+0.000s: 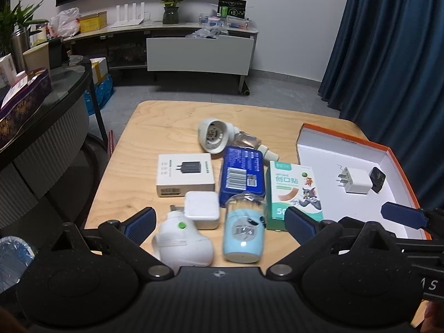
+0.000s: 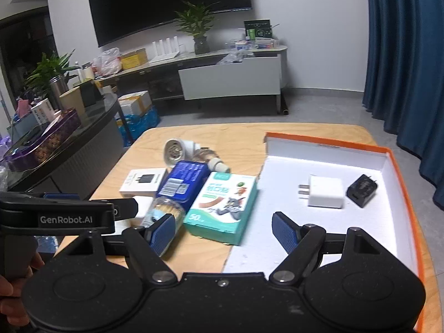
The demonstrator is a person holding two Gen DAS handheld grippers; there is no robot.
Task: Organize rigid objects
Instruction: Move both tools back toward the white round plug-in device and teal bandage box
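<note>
So, sorting is partway: a white cube wall charger (image 2: 324,191) and a small black plug adapter (image 2: 362,190) already lie in the orange-rimmed white cardboard box (image 2: 327,141) at the right edge of the light wooden table (image 1: 155,122). The rest is bunched mid-table, left of the box: green-and-white cartoon bandage carton (image 1: 295,191), flat blue tin (image 1: 242,174), white charger retail box (image 1: 185,174), light-blue toothpick cylinder (image 1: 244,236), white plug-in device w/ green button (image 1: 183,242), plus a white round-faced gadget (image 1: 213,136) toward the far edge.

Left gripper (image 1: 219,223) is spread wide, empty, w/ the cylinder and the white device between its fingers. Right gripper (image 2: 224,234) is likewise spread, empty, hovering at the box's near-left wall.

Next, prob.: pick one item (cylinder looks handiest), close squarely across its body, lift clear of neighbours, carry to the box.
</note>
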